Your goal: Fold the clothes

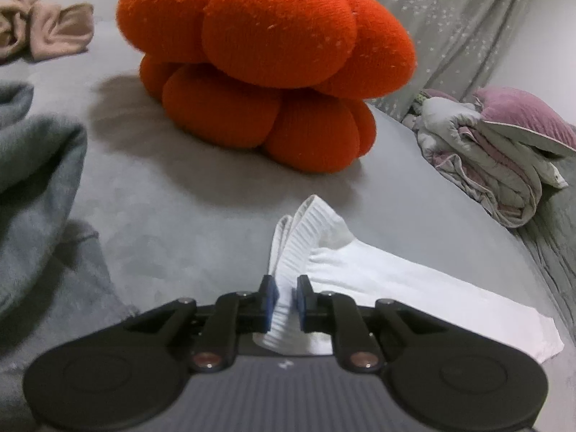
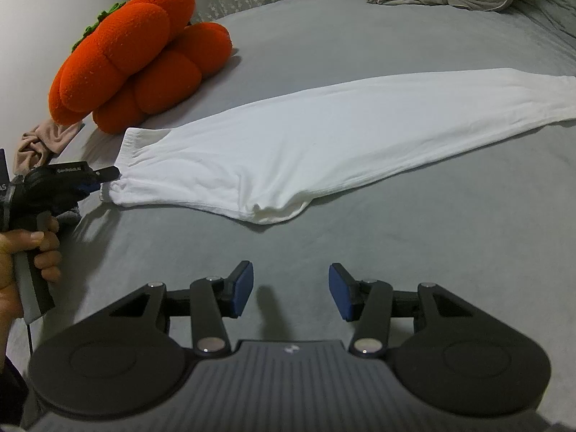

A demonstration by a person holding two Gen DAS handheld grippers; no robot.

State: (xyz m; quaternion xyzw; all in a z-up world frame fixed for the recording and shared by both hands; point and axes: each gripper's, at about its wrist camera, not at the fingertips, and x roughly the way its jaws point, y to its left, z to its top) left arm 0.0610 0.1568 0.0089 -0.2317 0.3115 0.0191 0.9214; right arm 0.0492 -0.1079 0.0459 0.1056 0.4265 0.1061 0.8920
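Here, taken one view after another:

Left wrist view
- Left tool (image 1: 287, 300): jaws drawn close on the ribbed waistband of the white garment (image 1: 378, 273); the blue pads (image 1: 273, 300) appear to press the fabric from both sides.
- Garment location: on the grey bed (image 1: 172, 216), running from the tool toward the lower right of this view.
- Waistband: bunched and standing on edge in front of the jaws, two layers fanned apart at the top.
- Risk, partial grip: only one layer may be pinched firmly. Cause: the layers separate above the pads. Likely result: one layer slips free on lifting and the fold goes askew.
- Risk, obstruction: the orange pumpkin cushion (image 1: 266, 64) sits near the waistband end; a wide swing that way could drag cloth against it.
- Neighbours: grey garment (image 1: 32, 154) at left, beige cloth (image 1: 46, 28) far left, folded quilt (image 1: 493, 165) at right; all apart from the white piece.

Right wrist view
- Right tool (image 2: 291, 289): jaws apart, nothing between them, hanging over bare bed (image 2: 360, 237), short of the garment.
- Left tool (image 2: 90, 180): held in a hand (image 2: 32, 252), tip at the waistband corner.
- White garment (image 2: 324, 144): lies flat, folded lengthwise.
- Long axis: from the waistband at lower left to the cuff end at upper right.
- Pointing: waistband toward the cushion (image 2: 136, 64), cuffs toward the right edge.
- Risk, one-sided lift: raising the waistband alone would sag and wrinkle the middle. Cause: the far end is unheld.
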